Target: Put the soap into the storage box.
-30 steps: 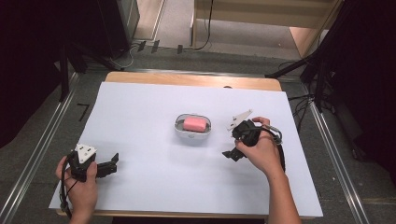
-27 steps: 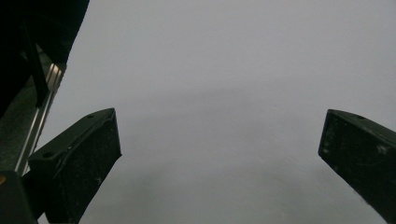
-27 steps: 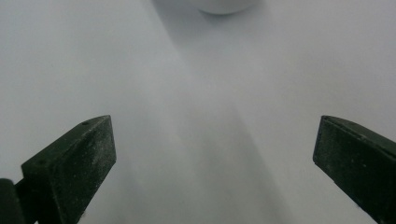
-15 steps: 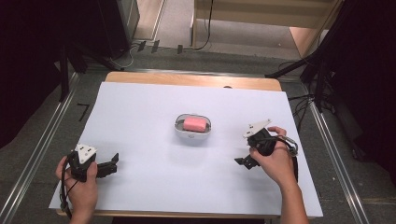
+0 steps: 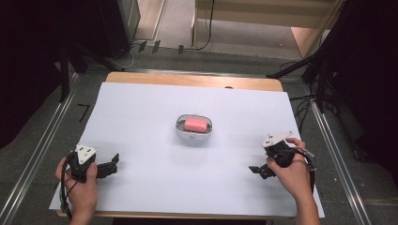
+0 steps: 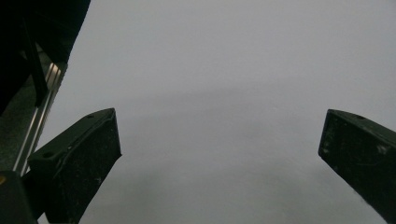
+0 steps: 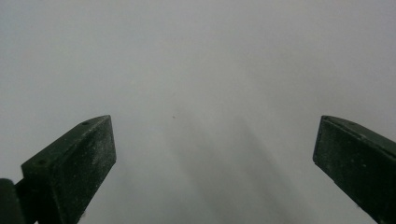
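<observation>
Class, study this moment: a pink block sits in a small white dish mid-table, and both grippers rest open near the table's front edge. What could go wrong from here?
1. The dish looks small and light; a jaw catching its rim could slide or tip it.
2. The pink block fills much of the dish, so open jaws may struggle to fit beside it.
3. The right gripper and left gripper are both far off, and reaching together might make them collide.

One mark reads: a black "7" (image 5: pixel 83 111) on the floor, beside the desk's (image 5: pixel 141 140) edge at ten o'clock. No other text, label or brand is legible.
</observation>
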Action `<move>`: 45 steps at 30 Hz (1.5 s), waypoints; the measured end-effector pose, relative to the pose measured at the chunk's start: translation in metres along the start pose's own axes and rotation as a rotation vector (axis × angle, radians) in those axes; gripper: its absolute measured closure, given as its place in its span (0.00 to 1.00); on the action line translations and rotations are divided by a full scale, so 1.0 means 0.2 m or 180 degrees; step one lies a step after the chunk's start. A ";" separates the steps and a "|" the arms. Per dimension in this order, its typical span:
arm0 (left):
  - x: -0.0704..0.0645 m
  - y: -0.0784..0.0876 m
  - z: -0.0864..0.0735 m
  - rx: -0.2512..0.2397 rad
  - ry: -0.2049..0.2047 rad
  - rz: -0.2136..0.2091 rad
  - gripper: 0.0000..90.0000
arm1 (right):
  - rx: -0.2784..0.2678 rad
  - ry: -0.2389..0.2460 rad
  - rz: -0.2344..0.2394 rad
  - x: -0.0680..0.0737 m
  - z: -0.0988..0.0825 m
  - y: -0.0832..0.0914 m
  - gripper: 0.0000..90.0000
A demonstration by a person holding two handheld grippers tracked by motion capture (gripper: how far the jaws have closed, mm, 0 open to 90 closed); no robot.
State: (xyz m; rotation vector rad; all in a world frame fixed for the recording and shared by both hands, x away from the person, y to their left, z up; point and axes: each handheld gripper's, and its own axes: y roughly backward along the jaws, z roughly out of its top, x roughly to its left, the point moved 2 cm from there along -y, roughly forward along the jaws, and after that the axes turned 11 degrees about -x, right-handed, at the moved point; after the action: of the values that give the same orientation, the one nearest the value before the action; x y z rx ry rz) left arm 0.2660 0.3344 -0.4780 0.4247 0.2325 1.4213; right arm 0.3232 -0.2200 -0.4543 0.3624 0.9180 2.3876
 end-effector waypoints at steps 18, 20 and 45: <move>0.00 0.00 0.00 -0.0009 -0.0015 -0.0010 0.00 | -0.0261 -0.0289 -0.0177 -0.01 -0.26 0.17 0.00; 0.00 0.00 0.00 -0.0009 -0.0015 -0.0010 0.00 | -0.0293 -0.0280 -0.0178 -0.01 -0.27 0.18 0.00; 0.00 0.00 0.00 -0.0014 -0.0030 -0.0010 0.00 | -0.0912 -0.0723 -0.0400 0.00 -0.59 0.31 0.00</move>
State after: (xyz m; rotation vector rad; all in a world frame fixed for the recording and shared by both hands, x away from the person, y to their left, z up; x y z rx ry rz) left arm 0.2653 0.3337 -0.4778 0.4273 0.2223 1.4161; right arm 0.2483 -0.3214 -0.4976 0.4388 0.4743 2.2640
